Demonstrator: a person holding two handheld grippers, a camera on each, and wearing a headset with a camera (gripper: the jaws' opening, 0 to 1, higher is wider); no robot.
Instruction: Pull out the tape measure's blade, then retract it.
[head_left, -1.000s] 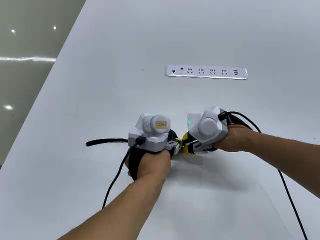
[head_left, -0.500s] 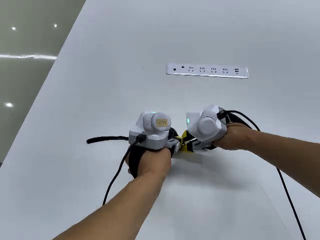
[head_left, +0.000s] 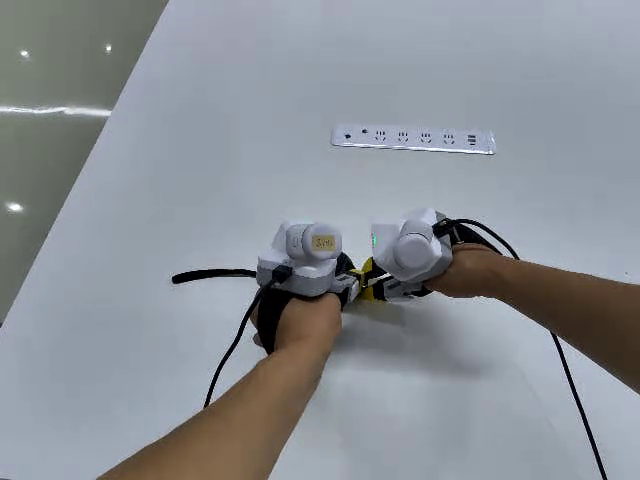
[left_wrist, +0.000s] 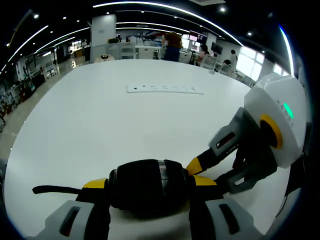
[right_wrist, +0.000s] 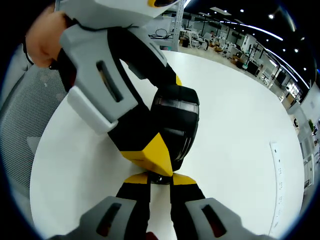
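Note:
A black tape measure (left_wrist: 150, 185) sits low over the white table (head_left: 200, 150), and my left gripper (left_wrist: 149, 189) is shut on its body from both sides. In the head view my left gripper (head_left: 346, 291) and right gripper (head_left: 371, 290) meet tip to tip, and the case is mostly hidden between them. In the right gripper view the tape measure (right_wrist: 176, 117) is right in front of my right gripper (right_wrist: 160, 179). Its yellow fingertips (right_wrist: 138, 178) are pressed almost together on the blade's end at the case mouth. No length of blade shows.
A white power strip (head_left: 412, 138) lies flat farther back on the table. The tape measure's black strap (head_left: 210, 277) trails left on the surface. Black cables (head_left: 575, 390) run from both grippers toward the near edge. The table's left edge drops to a glossy floor (head_left: 50, 110).
My right gripper has edged slightly left, closer to the left gripper. The left gripper keeps its hold on the case. The view has shifted a little.

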